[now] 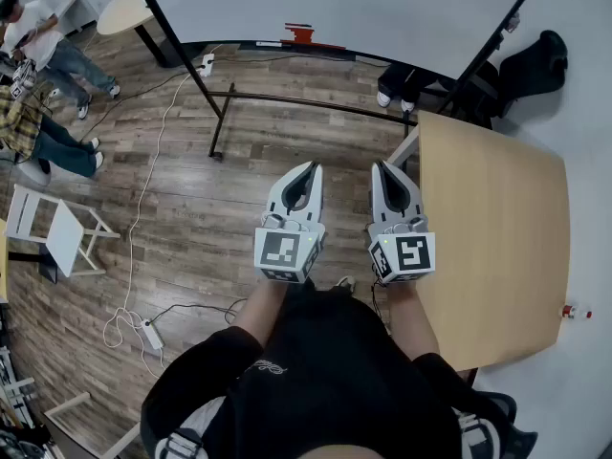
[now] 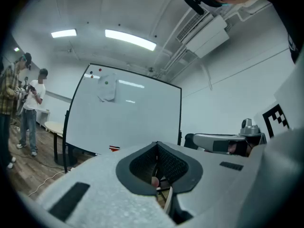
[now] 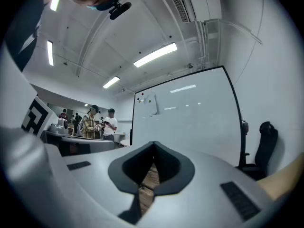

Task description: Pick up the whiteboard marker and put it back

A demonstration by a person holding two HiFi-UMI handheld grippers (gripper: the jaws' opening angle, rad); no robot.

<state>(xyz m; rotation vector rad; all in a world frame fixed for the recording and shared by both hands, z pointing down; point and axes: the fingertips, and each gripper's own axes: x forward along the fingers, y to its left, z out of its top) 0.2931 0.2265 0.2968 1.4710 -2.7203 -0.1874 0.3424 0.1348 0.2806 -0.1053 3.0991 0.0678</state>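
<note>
Left gripper (image 1: 308, 170) fingers closed, empty. Right gripper (image 1: 381, 168) fingers closed, empty. Likely whiteboard marker (image 1: 575, 311) lay far right at counter (image 1: 497, 237) edge, long axis across frame, well right of fingers; right gripper nearer.

You've got two grippers, left gripper (image 1: 311, 167) and right gripper (image 1: 380, 166), plus one whiteboard (image 1: 335, 8) and one black chair (image 1: 540, 55).

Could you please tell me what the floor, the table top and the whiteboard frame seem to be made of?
Floor: wood-look planks, matte, grain and seams visible; laminate or real wood unclear.
Table top: pale wood-look board, smooth, probably laminate.
Whiteboard frame: thin black bars, likely painted metal.
</note>
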